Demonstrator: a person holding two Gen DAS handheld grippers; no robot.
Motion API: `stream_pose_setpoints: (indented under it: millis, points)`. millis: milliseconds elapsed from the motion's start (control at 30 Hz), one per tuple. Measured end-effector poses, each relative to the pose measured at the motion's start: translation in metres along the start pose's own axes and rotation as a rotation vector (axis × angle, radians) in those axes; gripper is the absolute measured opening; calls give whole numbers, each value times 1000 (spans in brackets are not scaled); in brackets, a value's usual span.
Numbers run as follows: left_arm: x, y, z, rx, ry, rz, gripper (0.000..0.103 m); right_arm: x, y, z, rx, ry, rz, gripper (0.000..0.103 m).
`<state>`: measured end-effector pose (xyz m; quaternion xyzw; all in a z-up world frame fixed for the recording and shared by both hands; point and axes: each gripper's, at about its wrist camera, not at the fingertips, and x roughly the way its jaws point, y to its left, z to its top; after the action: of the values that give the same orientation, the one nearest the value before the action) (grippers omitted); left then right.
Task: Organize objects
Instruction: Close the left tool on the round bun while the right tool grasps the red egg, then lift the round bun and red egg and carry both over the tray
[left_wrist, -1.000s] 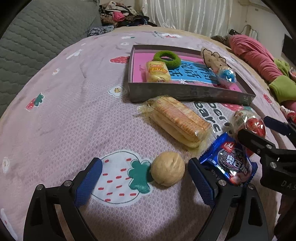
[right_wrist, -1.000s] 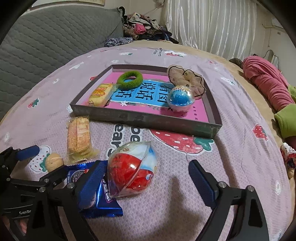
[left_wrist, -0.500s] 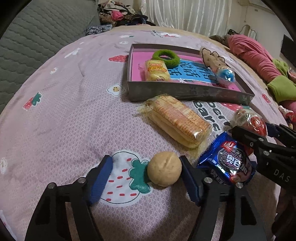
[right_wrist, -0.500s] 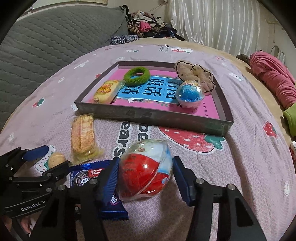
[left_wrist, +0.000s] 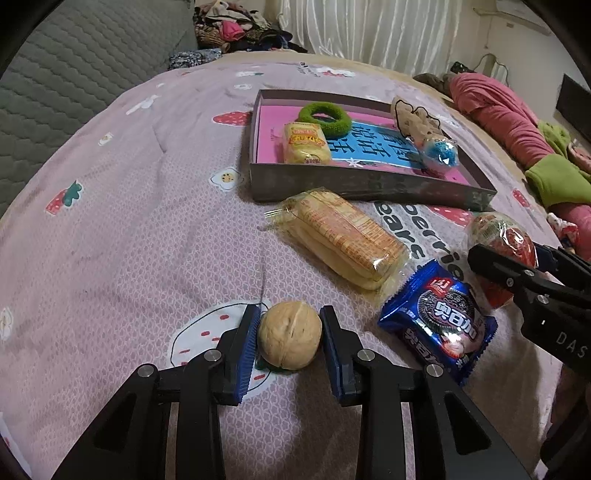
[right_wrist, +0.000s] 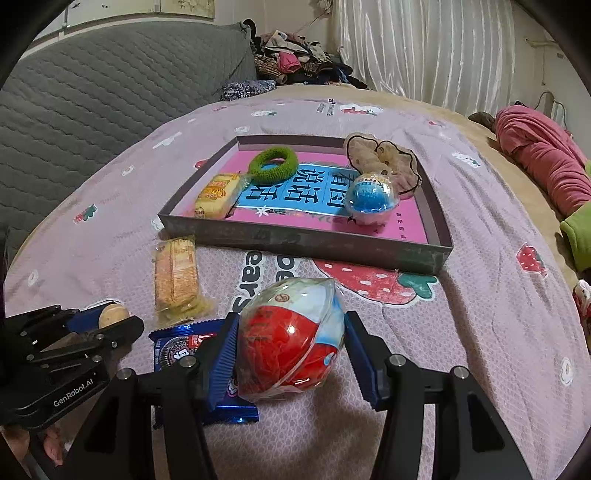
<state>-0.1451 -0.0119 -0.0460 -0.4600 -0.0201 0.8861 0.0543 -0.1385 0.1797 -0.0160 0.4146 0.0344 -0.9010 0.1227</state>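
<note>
Bedroom scene: pink strawberry-print bedspread (left_wrist: 155, 206) across a bed, grey quilted headboard (right_wrist: 92, 96) behind, white curtains at the far wall. Lying mid-bed, a shallow grey tray (right_wrist: 303, 240) with a pink and blue printed floor, already holding a green hair ring (right_wrist: 274, 165), a yellow snack packet (right_wrist: 218, 192), a beige scrunchie (right_wrist: 384, 158) and a blue-and-white capsule egg (right_wrist: 371, 199); judged to be the collecting place for the loose items.

Nearer the cameras, outside the tray and still on the bedspread: a clear-wrapped stack of crackers (left_wrist: 340, 240), a blue sandwich-cookie packet (left_wrist: 439, 325), a walnut (left_wrist: 290, 335) and a red-and-white capsule egg (right_wrist: 291, 338).

Left gripper (left_wrist: 290, 334) straddling the walnut, jaws having just been closing, blue pads now touching both sides of the shell. Right gripper (right_wrist: 291, 347) likewise set around the red egg, jaws narrowed until the pads meet its crinkled wrap. Both angled downward, likely so each item can be pinched across its widest part and lifted together toward the tray.

Walnut: pale tan, round, rough, seam running over the top, sitting on a printed strawberry. Red egg: glossy, plastic-wrapped, red lower half, white-blue upper half, tilted on its side, resting partly against the cookie packet. Smooth wrap judged prone to slipping.
</note>
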Motion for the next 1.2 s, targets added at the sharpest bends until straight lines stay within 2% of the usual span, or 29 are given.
stream_pose_setpoints:
  millis: [367, 633, 900, 1200]
  points:
    - [-11, -6, -1, 16, -11, 5, 34, -12, 4, -3, -7, -13, 2, 56]
    - [-36, -11, 9, 27, -47, 4, 34, -34, 3, 2, 0, -43, 0, 56]
    - [-63, -17, 37, 45, -86, 13, 34, -68, 7, 31, -21, -107, 2, 56]
    - [-83, -21, 91, 57, -125, 24, 34, -89, 8, 68, -33, -153, -1, 56]
